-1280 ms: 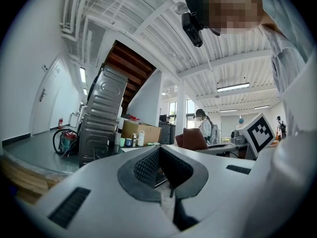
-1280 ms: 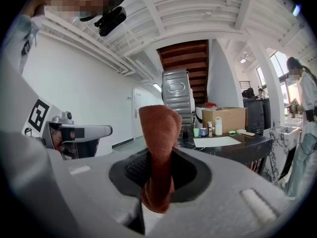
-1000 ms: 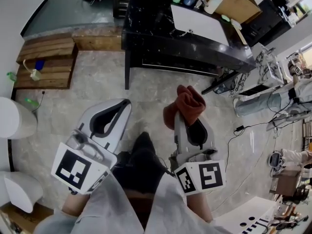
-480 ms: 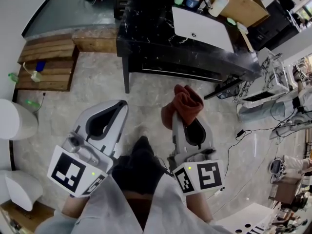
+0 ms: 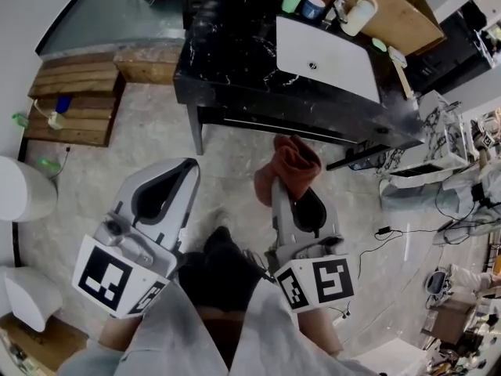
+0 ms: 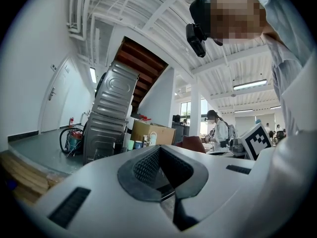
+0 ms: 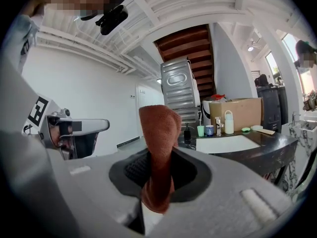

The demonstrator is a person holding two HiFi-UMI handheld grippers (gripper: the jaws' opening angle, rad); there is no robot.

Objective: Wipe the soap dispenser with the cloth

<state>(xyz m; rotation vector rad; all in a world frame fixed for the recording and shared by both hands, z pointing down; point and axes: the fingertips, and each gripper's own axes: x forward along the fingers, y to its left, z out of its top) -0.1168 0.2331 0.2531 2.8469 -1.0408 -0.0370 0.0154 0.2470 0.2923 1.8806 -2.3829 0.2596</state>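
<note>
1. Approach, seen from the head view: over the last second the dark surface with its white sink has slid closer, so the person is walking in. Wiping hasn't begun. The soap dispenser stands at the back of that surface beside the sink, well apart from the cloth.
2. Same view, the count: one cloth, one dispenser, one sink and two cups, green and blue. The left gripper and right gripper are both held low over the floor.
3. Left gripper view: fingers together, nothing between them. It's a spare hand for now.
4. Right gripper view: fingers clamped on the rust-red cloth, which stands up in a fold. Straight ahead the dispenser waits past the two cups. I'd say reaching it comes next.
</note>
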